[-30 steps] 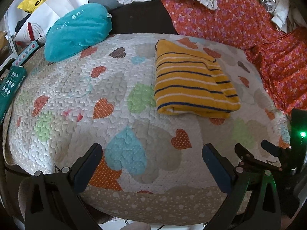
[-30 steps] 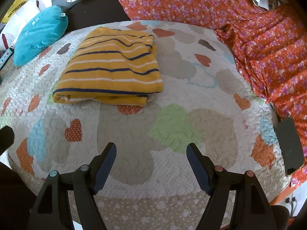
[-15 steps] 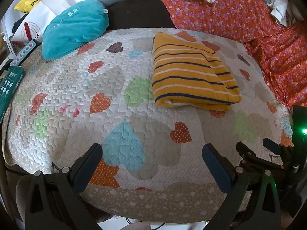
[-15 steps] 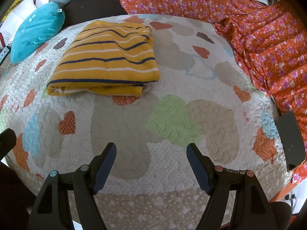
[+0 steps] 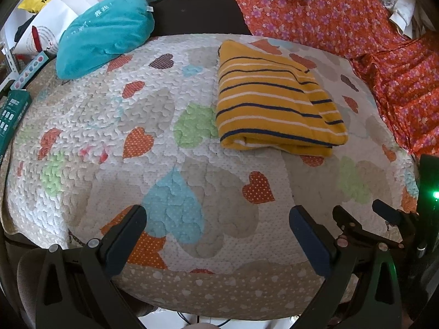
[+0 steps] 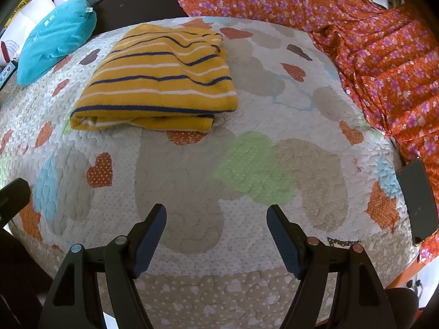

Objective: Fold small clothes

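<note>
Nearest in both wrist views: left gripper (image 5: 218, 224) and right gripper (image 6: 216, 223), jaws of each wide apart, holding nothing, hovering over the near edge of the heart-print quilt (image 5: 115, 126) on the bed, not touching cloth. The right gripper shows at the right edge of the left wrist view too

Mid-scene: the yellow striped garment (image 5: 274, 104) lies flat on the quilt, right of centre in the left view, left of centre in the right view (image 6: 156, 82), well apart from both grippers. Already a neat rectangle, several layers stacked, thick fold edge facing near, so folding looks done or nearly done

Handling, judged: soft knit or terry, light, limp, not slippery, not fragile; layers would slide apart if lifted by one corner. Best hold is across the near doubled edge, pinching all layers, one gripper toward each end

Near right edge of the bed: dark phone (image 6: 417, 203) lying flat

Far: teal pillow (image 5: 104, 44) at far left, orange floral blanket (image 5: 356, 27) far right, bags (image 5: 52, 8) beyond the pillow
</note>
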